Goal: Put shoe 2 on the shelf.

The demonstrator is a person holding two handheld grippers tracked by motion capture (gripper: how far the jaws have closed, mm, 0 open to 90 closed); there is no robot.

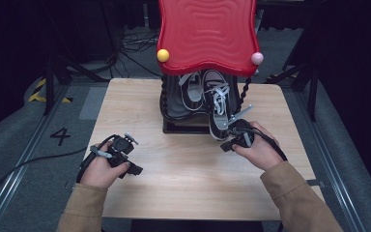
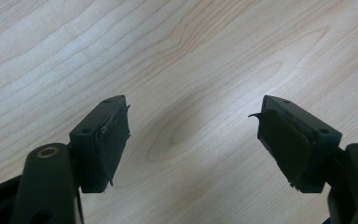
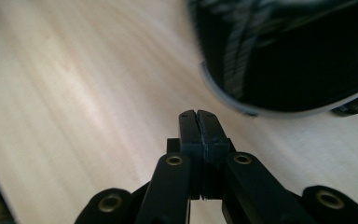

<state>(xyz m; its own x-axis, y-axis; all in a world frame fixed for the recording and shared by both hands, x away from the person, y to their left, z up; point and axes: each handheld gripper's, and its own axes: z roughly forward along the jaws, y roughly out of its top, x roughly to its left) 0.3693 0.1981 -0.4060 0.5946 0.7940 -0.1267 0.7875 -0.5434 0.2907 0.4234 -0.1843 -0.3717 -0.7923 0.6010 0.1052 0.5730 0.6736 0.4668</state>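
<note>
My right gripper (image 1: pixel 233 141) sits just in front of the shoe rack (image 1: pixel 174 126), its jaws pressed flat together with nothing between them, as the right gripper view shows plainly (image 3: pixel 199 122); the nearer sneaker (image 1: pixel 218 112) hangs tilted off the front of the rack's lower shelf, toe down toward the table (image 1: pixel 183 174), and my closed jaws rest just below and beside that toe; in the right gripper view its black upper and white sole edge (image 3: pixel 289 56) loom close above the jaw tips, apart from them as far as I can tell; I judge I keep the jaws shut here because a narrow closed tip can nudge or prop the shoe without snagging the laces. The second sneaker (image 1: pixel 192 92) lies farther back on the same shelf, under the red wavy top (image 1: pixel 206 34), which hides part of both shoes from the high view. My left gripper (image 1: pixel 131 155) waits well apart at the left of the table, jaws spread wide over bare wood (image 2: pixel 193 128), holding nothing; I take it to be parked there so it stays clear of the right hand's work, ready to steady the shoe if it slides off.
</note>
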